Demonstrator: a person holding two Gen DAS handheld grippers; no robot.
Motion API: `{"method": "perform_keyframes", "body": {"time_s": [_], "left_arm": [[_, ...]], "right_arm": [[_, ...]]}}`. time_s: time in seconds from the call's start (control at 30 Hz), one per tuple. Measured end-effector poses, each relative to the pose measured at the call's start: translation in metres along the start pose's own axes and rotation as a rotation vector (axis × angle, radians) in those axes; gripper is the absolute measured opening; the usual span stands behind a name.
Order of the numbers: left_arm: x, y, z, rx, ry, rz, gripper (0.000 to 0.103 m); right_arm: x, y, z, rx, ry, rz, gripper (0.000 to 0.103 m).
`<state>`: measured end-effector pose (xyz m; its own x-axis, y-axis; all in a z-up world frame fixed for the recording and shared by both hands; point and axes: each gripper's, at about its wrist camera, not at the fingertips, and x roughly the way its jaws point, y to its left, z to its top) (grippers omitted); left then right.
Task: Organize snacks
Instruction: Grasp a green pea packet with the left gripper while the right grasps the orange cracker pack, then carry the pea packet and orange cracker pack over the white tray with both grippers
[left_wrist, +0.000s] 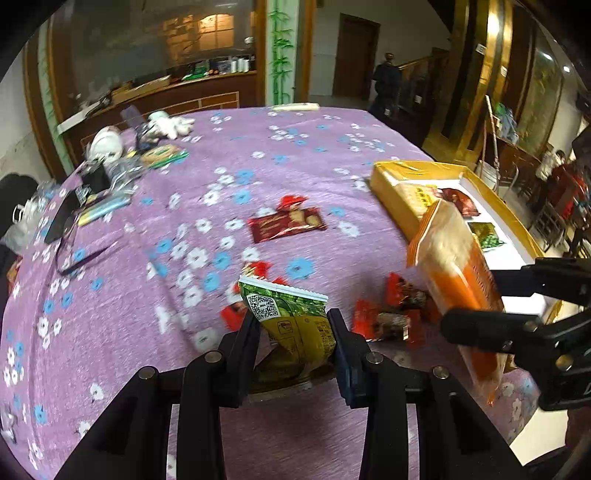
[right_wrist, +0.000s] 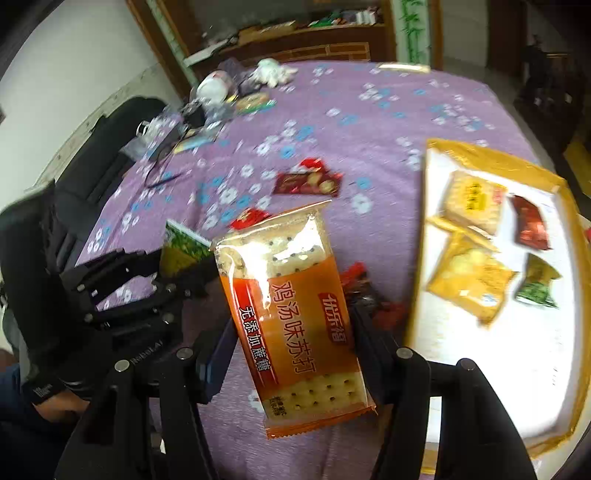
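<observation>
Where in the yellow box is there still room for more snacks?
The yellow box is bare white along its near end, below the yellow cracker packs and green packet. Its far end is crowded. On the cloth, red candies crowd the box's edge.

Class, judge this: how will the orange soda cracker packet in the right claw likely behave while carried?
The orange cracker packet probably stays fairly stiff: it stands straight in the right claw. Its glossy wrapper may slip. The crackers visible inside could crack under squeezing.

R gripper (right_wrist: 291, 354) clamps orange cracker pack (right_wrist: 295, 314) beside yellow box (right_wrist: 480, 155)
</observation>
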<state>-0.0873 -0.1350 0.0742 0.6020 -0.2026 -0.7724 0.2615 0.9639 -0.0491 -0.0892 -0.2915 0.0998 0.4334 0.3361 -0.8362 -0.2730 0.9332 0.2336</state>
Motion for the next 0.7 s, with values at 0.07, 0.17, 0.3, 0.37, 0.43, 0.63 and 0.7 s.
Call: {"method": "perform_keyframes", "body": {"time_s": [0.07, 0.17, 0.3, 0.37, 0.43, 0.63, 0.7], "left_arm": [[-0.001, -0.008, 0.004, 0.020, -0.009, -0.003, 0.038], [-0.001, -0.020, 0.010, 0.053, -0.015, 0.002, 0.038], [0.000, -0.034, 0.016, 0.081, -0.022, 0.003, 0.038], [-0.001, -0.040, 0.018, 0.095, -0.025, 0.004, 0.038], [0.000, -0.045, 0.020, 0.105, -0.026, 0.006, 0.038], [0.003, -0.060, 0.025, 0.129, -0.016, 0.012, 0.038], [0.003, -0.064, 0.026, 0.136, -0.017, 0.019, 0.038]], "right_arm": [[-0.006, -0.009, -0.002, 0.025, -0.017, 0.000, 0.059], [-0.013, -0.020, -0.005, 0.056, -0.030, -0.002, 0.059], [-0.019, -0.032, -0.008, 0.081, -0.040, -0.003, 0.059], [-0.023, -0.039, -0.009, 0.094, -0.043, -0.002, 0.059], [-0.024, -0.044, -0.010, 0.102, -0.045, 0.000, 0.059], [-0.031, -0.057, -0.012, 0.118, -0.055, 0.011, 0.059], [-0.031, -0.060, -0.012, 0.124, -0.056, 0.016, 0.059]]}}
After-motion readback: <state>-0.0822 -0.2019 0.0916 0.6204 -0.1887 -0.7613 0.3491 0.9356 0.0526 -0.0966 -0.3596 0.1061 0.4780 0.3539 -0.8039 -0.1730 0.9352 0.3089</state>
